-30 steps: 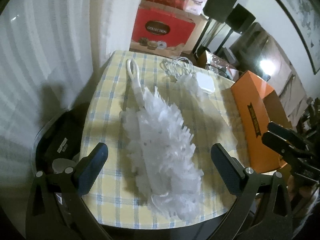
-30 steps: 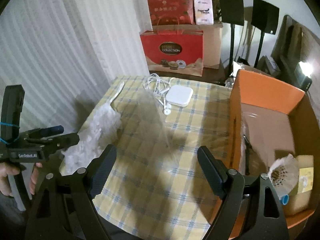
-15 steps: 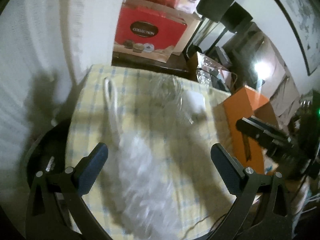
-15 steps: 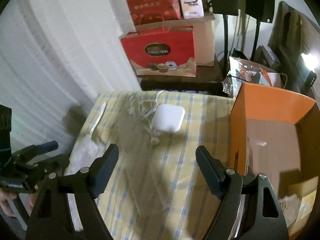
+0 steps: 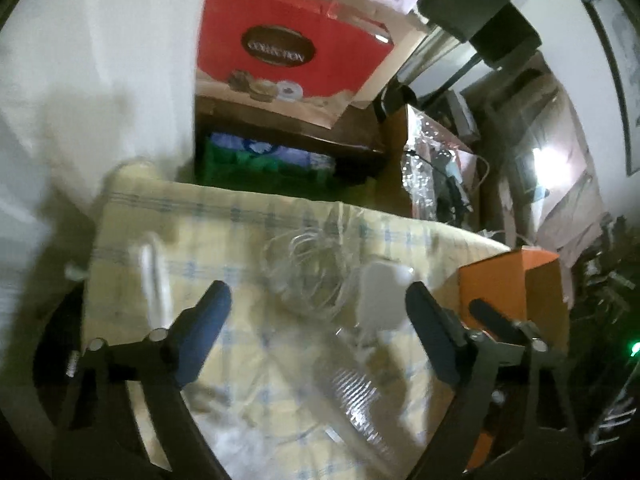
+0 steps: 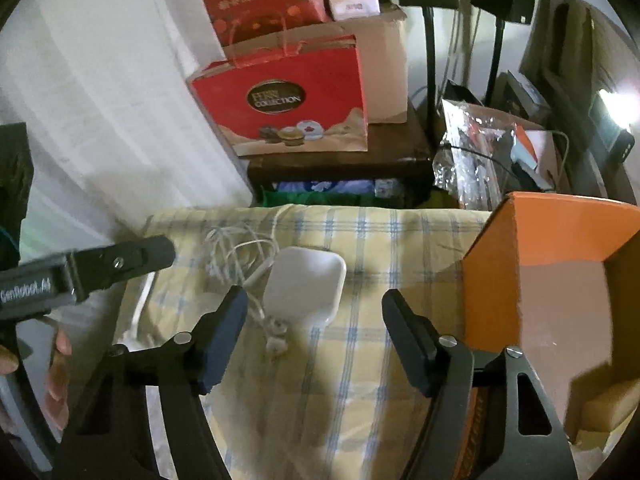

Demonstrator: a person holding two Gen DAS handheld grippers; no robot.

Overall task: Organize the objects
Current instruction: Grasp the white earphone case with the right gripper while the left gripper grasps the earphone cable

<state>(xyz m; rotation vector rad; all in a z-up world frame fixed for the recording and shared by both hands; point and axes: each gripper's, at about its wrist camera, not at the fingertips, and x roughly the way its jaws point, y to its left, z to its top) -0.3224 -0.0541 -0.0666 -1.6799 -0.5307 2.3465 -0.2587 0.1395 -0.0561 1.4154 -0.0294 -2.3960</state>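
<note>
White charger block (image 6: 306, 286) on the checked surface (image 6: 360, 360) just left of the orange box (image 6: 552, 264), tangled earphone cable (image 6: 236, 252) beside it; both grippers (image 5: 316, 320) (image 6: 312, 328) unclenched, jaws just narrowing, gripping nothing.

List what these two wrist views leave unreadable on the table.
- Duster: left wrist view, motion-blurred; head cut off below the left tongs.
- Orange box contents: right wrist view, hidden by its wall and the frame edge.
- Earphone cable: tangled, ends unclear.
</note>
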